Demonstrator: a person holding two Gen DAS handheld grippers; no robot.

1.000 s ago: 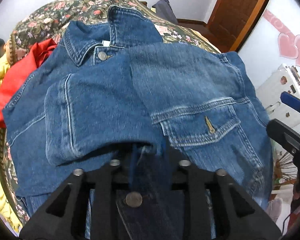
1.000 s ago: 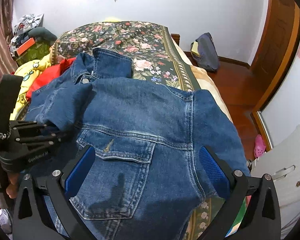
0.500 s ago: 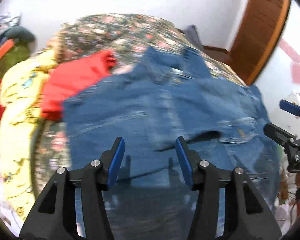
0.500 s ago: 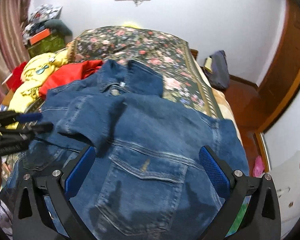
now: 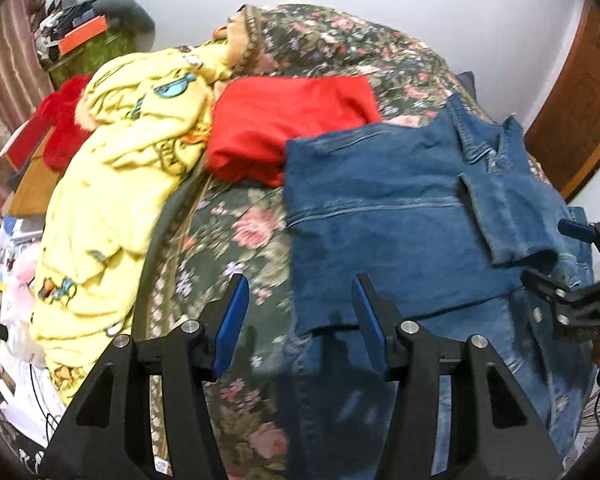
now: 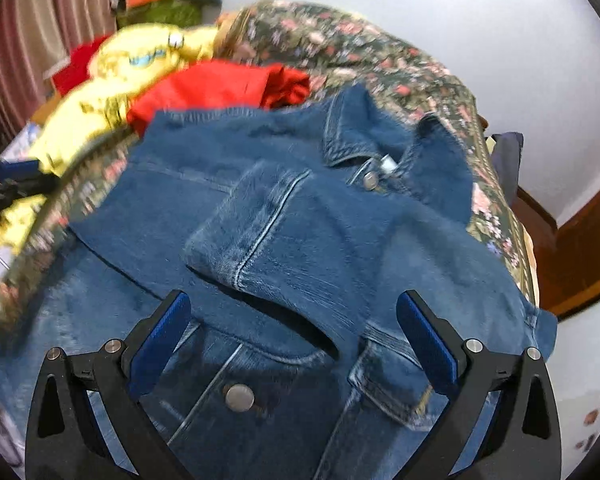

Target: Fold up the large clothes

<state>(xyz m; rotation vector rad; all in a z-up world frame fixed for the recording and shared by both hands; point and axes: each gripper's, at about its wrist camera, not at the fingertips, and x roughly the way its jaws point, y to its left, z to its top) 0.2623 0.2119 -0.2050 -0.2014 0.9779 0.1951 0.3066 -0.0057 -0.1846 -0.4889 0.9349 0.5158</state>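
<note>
A blue denim jacket (image 5: 400,220) (image 6: 340,240) lies front up on the bed, collar at the far end. One sleeve (image 5: 508,220) (image 6: 260,232) is folded across its chest. My left gripper (image 5: 298,312) hangs open over the jacket's left edge with nothing between its blue pads (image 5: 232,320). My right gripper (image 6: 294,344) is open wide above the folded sleeve's cuff and holds nothing. In the left wrist view the right gripper (image 5: 572,280) shows at the right edge. In the right wrist view the left gripper (image 6: 12,184) shows at the left edge.
A floral bedspread (image 5: 228,240) covers the bed. A red garment (image 5: 284,128) lies by the jacket's far left corner, with a yellow printed blanket (image 5: 132,160) further left. Boxes and clutter (image 5: 88,32) stand at the back left, and a wooden door (image 5: 580,100) at the right.
My left gripper let go of the denim sleeve, opened and swung left to the jacket's edge. My right gripper stayed open and moved left over the jacket's middle.
</note>
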